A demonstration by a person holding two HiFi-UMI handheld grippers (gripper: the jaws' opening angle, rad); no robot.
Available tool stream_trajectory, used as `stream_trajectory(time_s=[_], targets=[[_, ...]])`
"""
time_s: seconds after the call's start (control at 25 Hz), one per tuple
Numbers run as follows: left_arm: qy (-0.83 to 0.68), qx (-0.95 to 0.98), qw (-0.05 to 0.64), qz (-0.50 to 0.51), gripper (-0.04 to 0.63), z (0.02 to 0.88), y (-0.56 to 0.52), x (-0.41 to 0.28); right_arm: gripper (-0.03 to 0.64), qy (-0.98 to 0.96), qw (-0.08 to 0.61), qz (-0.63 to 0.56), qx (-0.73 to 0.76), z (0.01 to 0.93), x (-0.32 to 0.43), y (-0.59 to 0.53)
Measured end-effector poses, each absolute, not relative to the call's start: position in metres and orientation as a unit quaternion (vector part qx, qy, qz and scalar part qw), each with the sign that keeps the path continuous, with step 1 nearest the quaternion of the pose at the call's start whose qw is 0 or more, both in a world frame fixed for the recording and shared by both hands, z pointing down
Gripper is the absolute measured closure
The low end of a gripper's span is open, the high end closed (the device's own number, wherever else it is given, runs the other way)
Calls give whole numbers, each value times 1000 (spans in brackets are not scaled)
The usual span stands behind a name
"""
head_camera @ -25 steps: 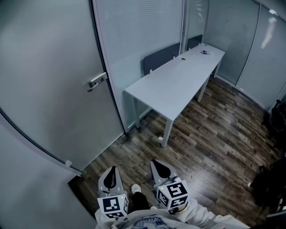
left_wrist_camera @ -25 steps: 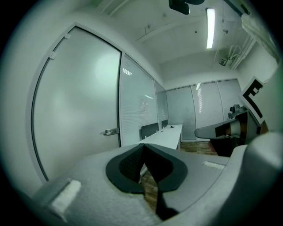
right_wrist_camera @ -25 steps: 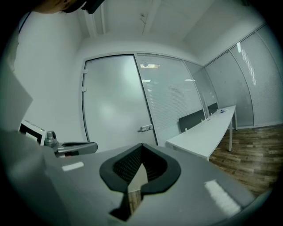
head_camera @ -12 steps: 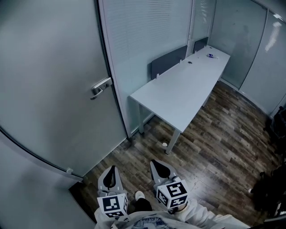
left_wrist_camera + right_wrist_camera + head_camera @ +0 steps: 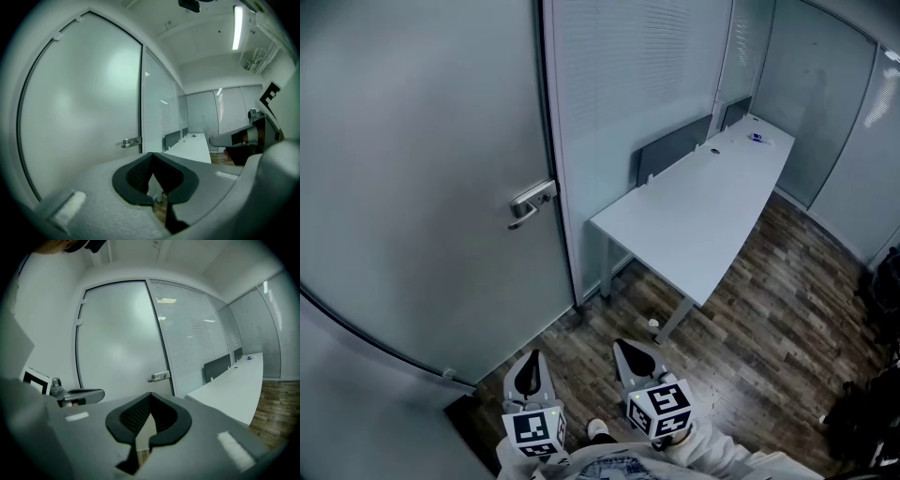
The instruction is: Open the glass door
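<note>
The frosted glass door stands closed at the left of the head view, with a metal lever handle near its right edge. My left gripper and right gripper are side by side low in the picture, well short of the door, both pointing forward over the floor. Each is shut with nothing between its jaws. In the left gripper view the handle shows above and left of the shut left gripper. In the right gripper view the handle lies just above the shut right gripper.
A long white desk with a grey back panel runs along the blind-covered glass wall to the right of the door. Dark objects sit at the right edge on the wood floor. A shoe shows between the grippers.
Both grippers have travelled level toward the door. In the head view the door, handle and desk have slid right and grown nearer. Both pairs of jaws stay shut.
</note>
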State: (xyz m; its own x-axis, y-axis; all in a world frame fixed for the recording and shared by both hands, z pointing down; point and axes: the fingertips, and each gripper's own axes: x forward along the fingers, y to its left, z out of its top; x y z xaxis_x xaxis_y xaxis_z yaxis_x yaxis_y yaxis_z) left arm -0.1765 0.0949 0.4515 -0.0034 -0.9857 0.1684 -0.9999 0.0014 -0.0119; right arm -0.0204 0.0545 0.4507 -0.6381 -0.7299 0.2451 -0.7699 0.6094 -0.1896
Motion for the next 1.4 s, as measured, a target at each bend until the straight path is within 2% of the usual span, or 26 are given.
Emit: stream_trajectory(time_s=[0.8,1.4], targets=[[-737,672,51,47,591,453,27,-238,614,-912,72,121,385,446,-85,-30],[-806,584,75,62,591,471,-106,-267,614,-947,100,131,276,466,-133,-194]])
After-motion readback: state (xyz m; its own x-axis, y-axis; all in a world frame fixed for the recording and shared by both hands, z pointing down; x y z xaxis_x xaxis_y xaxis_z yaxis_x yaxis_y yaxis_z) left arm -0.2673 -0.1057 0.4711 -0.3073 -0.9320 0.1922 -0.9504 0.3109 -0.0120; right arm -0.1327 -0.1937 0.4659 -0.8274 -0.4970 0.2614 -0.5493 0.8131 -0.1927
